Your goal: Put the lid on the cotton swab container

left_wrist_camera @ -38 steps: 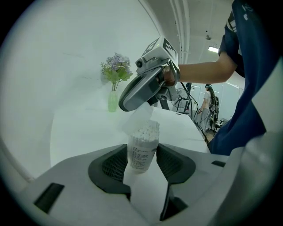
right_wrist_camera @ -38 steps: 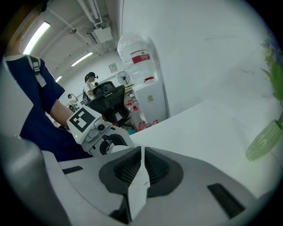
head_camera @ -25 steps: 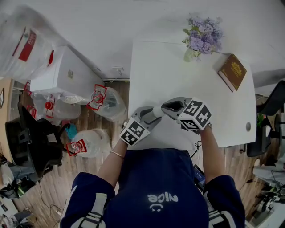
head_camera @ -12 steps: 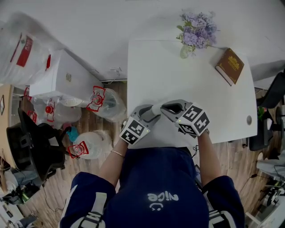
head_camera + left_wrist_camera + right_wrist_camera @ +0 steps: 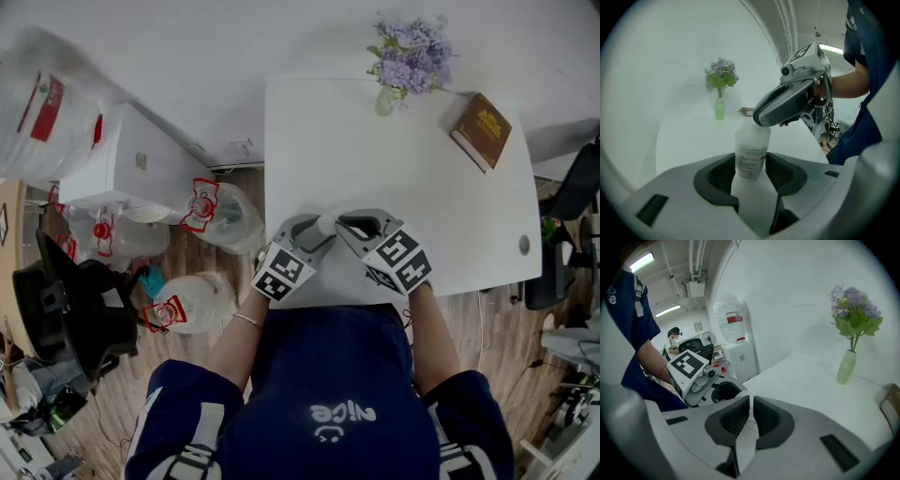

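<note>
The cotton swab container [image 5: 751, 154], a translucent round tub with a printed label, stands upright between the jaws of my left gripper [image 5: 751, 172], which is shut on it. In the head view the container [image 5: 327, 228] shows as a pale stub between both grippers, above the table's front edge. My right gripper [image 5: 359, 225] hangs right over the container's top, and its grey jaws [image 5: 787, 101] hide the rim. Its jaws are nearly closed on a thin white piece, seemingly the lid [image 5: 749, 425]. The left gripper [image 5: 701, 378] shows just beyond it.
The white table [image 5: 375, 159] carries a green vase of purple flowers [image 5: 408, 56] at the back and a brown book [image 5: 480, 131] at the back right. Water jugs [image 5: 211, 211], a white cabinet [image 5: 127, 164] and a black chair [image 5: 66, 309] stand on the floor to the left.
My right gripper has tilted a little over the container's top, and its marker cube has dropped toward me. The left gripper and the container have stayed put.
</note>
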`<state>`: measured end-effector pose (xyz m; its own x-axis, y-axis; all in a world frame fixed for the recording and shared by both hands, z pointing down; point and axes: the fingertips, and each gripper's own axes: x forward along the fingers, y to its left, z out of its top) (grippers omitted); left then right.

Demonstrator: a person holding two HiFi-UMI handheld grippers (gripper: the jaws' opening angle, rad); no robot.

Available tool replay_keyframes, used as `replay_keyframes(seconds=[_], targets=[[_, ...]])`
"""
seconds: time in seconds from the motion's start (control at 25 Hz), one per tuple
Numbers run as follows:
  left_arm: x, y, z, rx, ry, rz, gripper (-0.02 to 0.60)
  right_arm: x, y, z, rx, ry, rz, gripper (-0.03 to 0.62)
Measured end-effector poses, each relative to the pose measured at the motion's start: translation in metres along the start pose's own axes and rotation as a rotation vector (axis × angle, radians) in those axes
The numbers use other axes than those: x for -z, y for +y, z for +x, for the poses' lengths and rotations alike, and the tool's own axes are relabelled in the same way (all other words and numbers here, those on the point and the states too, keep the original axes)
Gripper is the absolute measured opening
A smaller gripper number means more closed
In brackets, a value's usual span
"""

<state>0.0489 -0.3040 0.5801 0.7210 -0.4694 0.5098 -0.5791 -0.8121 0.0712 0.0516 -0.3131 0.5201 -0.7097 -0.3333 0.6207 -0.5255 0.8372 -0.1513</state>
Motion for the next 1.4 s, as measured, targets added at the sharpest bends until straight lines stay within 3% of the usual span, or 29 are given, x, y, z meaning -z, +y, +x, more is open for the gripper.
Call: replay_keyframes(seconds=[0.6, 0.8, 0.92, 1.08, 1.2, 1.4], targets=[[0.000, 0.000, 0.001, 0.001, 0.006, -0.005, 0.213, 0.001, 0.001, -0.003, 0.172, -0.117, -0.037, 0.057], [-0.001, -0.001, 0.001, -0.012, -0.006, 0.006, 0.213, 0.002, 0.000, -0.004, 0.209, -0.158, -0.009, 0.057], [-0.001, 0.000, -0.002, -0.021, -0.016, -0.030, 0.219, 0.001, -0.001, -0.005, 0.227, -0.191, 0.036, 0.057], [-0.010, 0.002, -0.023, -0.033, -0.074, -0.130, 0.236, -0.012, -0.001, -0.020, 0.260, -0.321, 0.094, 0.058], [-0.019, -0.001, -0.042, -0.028, -0.127, -0.142, 0.236, -0.019, -0.005, -0.039, 0.306, -0.403, 0.148, 0.058], [-0.045, -0.004, -0.088, -0.093, -0.306, -0.183, 0.236, -0.008, 0.005, -0.069, 0.390, -0.456, 0.178, 0.058]])
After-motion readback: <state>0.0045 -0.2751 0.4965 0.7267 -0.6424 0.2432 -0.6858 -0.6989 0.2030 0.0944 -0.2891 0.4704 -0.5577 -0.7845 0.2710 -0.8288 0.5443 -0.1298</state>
